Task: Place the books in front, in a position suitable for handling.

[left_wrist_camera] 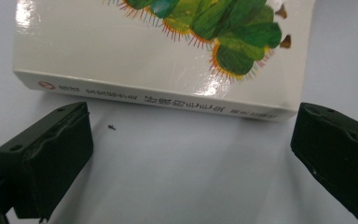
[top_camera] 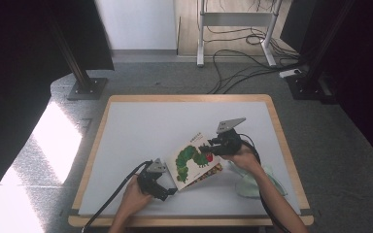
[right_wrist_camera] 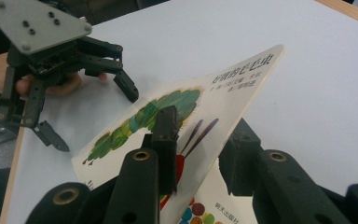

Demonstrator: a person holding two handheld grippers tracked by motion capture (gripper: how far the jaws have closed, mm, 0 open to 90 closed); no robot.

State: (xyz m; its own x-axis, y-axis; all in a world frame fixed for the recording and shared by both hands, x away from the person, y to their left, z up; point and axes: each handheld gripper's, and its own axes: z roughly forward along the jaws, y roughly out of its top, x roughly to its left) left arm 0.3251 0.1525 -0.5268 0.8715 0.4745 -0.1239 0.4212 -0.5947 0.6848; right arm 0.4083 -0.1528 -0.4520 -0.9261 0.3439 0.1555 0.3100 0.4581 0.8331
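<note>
two grippers: right gripper (right_wrist_camera: 200, 154) jaws clamp the book (top_camera: 194, 160) cover; left gripper (left_wrist_camera: 191, 154) jaws gape at its spine, cloth (top_camera: 252, 187) nearby.

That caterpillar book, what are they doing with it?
A person holds a gripper in each hand at a white table. The right gripper has its fingers clamped on the front cover of the caterpillar book and has it lifted, so the book is partly open. The left gripper sits open beside the book's spine, not touching it.
</note>
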